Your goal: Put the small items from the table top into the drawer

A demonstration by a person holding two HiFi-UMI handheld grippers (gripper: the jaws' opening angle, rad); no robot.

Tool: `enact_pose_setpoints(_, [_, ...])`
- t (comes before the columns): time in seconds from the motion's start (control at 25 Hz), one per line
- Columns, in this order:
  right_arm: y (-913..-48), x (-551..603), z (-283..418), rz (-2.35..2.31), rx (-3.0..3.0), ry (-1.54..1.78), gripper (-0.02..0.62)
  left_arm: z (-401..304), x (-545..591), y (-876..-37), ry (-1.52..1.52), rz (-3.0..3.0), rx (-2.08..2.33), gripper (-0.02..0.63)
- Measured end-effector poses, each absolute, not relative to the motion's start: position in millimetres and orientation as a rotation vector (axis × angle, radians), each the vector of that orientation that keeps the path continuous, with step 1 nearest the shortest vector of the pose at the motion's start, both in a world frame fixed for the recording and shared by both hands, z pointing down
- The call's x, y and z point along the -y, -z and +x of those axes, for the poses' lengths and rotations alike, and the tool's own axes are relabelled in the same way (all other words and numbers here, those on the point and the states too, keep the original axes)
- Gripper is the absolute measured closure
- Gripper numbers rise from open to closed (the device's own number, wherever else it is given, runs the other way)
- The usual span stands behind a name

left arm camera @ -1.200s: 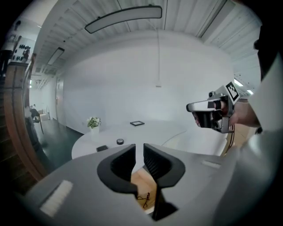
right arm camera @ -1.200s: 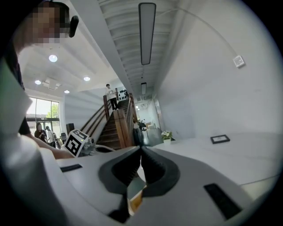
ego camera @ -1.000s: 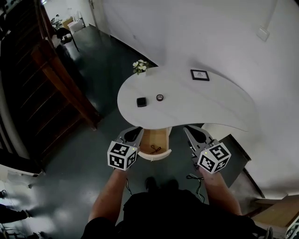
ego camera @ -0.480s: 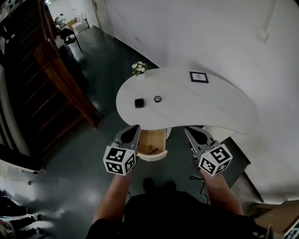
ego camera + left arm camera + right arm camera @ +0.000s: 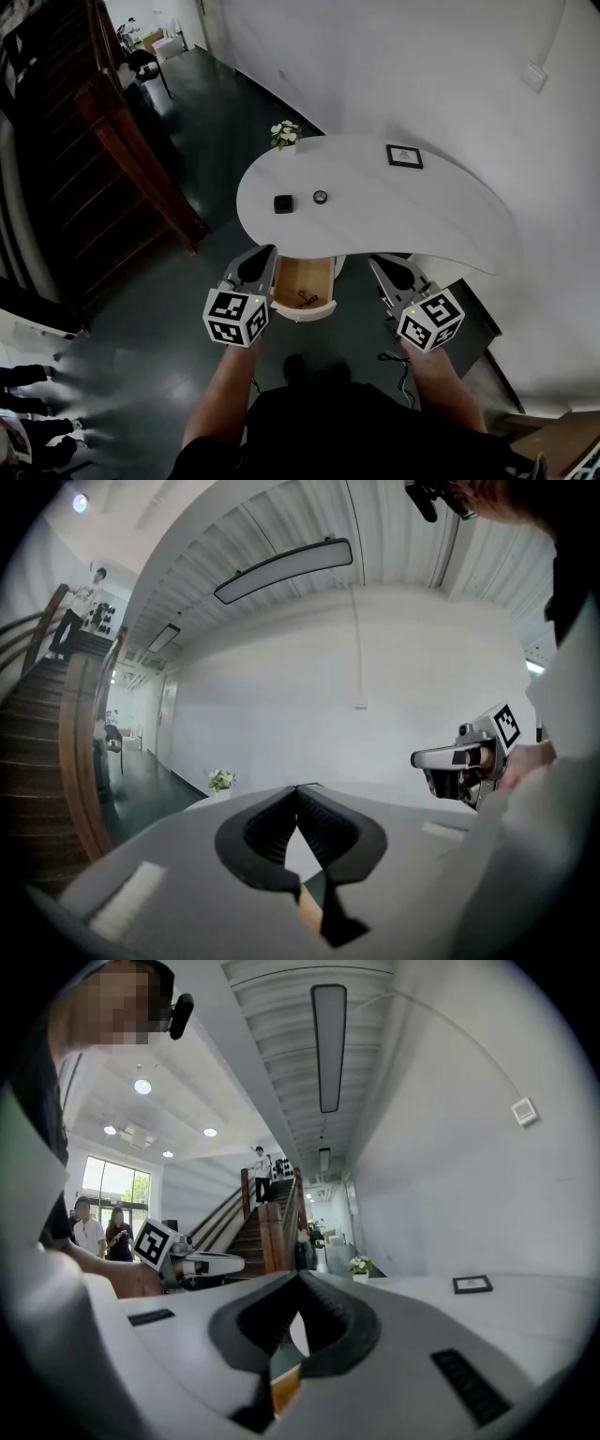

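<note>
Barely any change from a second ago, tbh. Still holding both grippers low in front of the white kidney-shaped table top [image 5: 422, 216], one on either side of the open pale wooden drawer [image 5: 292, 277]. Nudged the left gripper [image 5: 266, 253] a touch further left, away from the drawer front. Kept the right gripper [image 5: 379, 263] pretty much where it was. Both with jaws closed tip to tip and nothing pinched between them, going by each gripper view.

Same story up on the table: small black square block [image 5: 283, 203] and little dark round ring-like thing [image 5: 321, 197] just beside each other near the left end, untouched, well apart from either gripper. Already one small dark item [image 5: 307, 299] lying inside the drawer, too small to make out.

Further back, a black-framed picture [image 5: 404, 157] near the far edge and white flowers in a small pot [image 5: 285, 134] at the far left tip, same spots as before.
</note>
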State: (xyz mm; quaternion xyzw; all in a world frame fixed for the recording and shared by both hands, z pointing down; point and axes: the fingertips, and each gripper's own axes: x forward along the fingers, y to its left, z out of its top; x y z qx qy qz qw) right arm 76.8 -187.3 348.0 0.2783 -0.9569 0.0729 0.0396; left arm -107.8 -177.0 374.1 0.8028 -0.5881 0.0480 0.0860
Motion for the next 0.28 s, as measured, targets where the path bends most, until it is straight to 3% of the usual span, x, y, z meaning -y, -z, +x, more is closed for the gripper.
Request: enact_pose_setpoints(0.28, [-351.9, 193.2, 69.8, 0.846, 2.938, -0.233, 0.584, -112.8, 182.1, -379.0, -0.160, 2.386, 1.735, 0.595])
